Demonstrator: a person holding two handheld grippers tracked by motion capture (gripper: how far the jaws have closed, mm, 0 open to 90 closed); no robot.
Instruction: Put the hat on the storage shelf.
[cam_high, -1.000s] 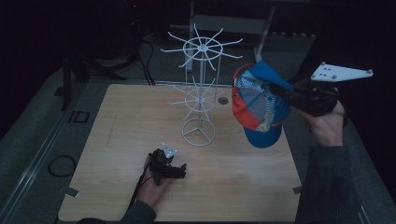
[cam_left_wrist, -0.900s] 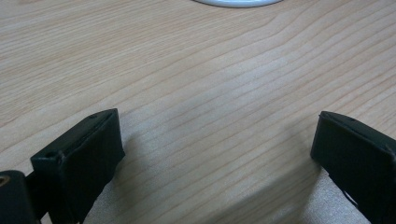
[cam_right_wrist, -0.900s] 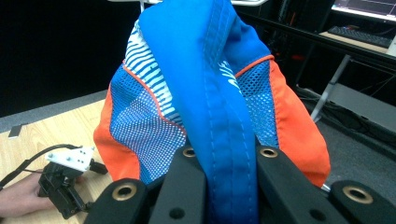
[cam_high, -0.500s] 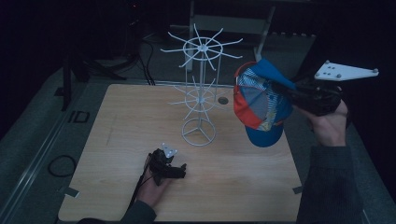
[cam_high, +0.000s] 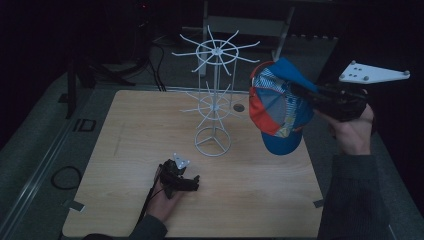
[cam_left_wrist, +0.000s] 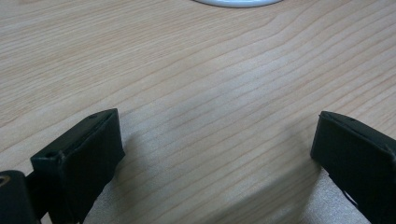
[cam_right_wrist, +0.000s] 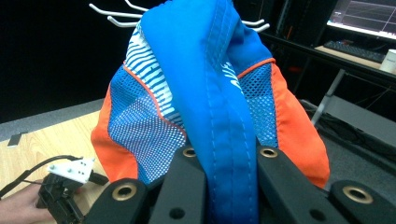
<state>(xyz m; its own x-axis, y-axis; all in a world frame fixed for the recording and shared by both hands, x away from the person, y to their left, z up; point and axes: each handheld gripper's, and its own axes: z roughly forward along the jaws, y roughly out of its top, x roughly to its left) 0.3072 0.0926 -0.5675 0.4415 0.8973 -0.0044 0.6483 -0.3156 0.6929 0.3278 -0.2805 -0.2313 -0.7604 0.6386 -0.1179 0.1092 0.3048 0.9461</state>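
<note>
my right gripper (cam_high: 305, 95) pinching the blue and orange cap (cam_high: 278, 110) up in the air at the table's right edge, just right of the white wire rack (cam_high: 214, 95), left gripper (cam_high: 187, 184) resting on the wooden table (cam_high: 125, 130) near me, jaws spread wide with nothing between

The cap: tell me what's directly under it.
The cap hangs in the air, clamped by the right gripper. Under its bill lies the right edge of the wooden table. The cap covers the stretch of table edge and floor behind it.
</note>
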